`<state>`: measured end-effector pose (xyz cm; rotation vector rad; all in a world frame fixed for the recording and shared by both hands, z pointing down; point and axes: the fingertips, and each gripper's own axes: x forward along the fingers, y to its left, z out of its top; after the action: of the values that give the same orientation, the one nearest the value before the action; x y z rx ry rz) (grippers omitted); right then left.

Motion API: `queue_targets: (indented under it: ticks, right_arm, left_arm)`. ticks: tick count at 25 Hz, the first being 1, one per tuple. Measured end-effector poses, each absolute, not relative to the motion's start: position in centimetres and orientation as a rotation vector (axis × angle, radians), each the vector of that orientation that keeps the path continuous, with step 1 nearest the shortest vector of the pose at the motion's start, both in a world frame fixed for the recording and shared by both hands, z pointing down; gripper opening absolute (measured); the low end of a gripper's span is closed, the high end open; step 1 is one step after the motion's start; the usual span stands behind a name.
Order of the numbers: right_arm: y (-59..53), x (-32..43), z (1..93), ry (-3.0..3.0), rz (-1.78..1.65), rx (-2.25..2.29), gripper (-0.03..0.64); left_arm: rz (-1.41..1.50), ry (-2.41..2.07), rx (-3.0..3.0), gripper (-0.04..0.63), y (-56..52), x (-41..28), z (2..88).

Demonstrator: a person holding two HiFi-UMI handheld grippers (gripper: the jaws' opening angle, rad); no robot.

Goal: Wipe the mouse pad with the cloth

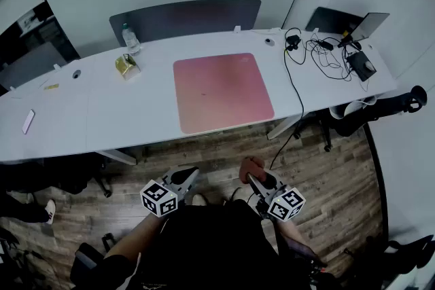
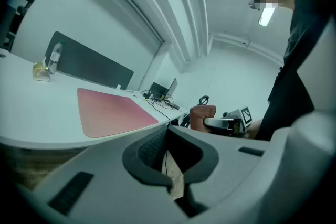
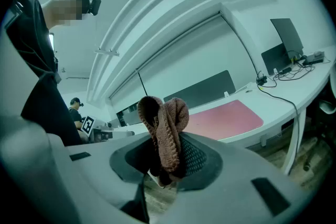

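Clearly the cloth (image 3: 164, 131) is a soft, light, knitted thing. It is bunched into a limp fold and stands up out of the right gripper (image 3: 167, 164), whose jaws are clamped on its lower part. Held like that it should not slip, but I judge only a small wad would meet the surface, so a looser hanging end would wipe more. The mouse pad (image 1: 221, 92) is thin and flat. It lies about midway along the desk (image 1: 102, 112), with its near side close to the front edge. It may slide on the smooth top, and a corner would be the place to pin it. The left gripper (image 2: 170, 162) is closed with nothing in it. Both grippers are held by the person's body, well apart from the desk.

How much cloth hangs below the jaws is hidden. Dirt on the pad is too faint to judge. A bottle (image 1: 130, 39) stands near the back edge, and the small yellowish thing (image 1: 127, 66) beside it cannot be identified. Cables (image 1: 326, 54) tangle at the right end.
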<state>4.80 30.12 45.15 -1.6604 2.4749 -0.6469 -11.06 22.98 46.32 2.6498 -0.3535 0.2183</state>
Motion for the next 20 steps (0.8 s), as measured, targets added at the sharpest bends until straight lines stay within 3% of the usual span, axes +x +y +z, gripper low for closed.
queue_targets:
  ticks: [20]
  right_arm:
    - [27.9,4.3,45.3,2.524,-0.676,-1.731,0.121]
  left_arm:
    - [0.231,-0.414,2.638,0.008,22.0,-12.5,47.1]
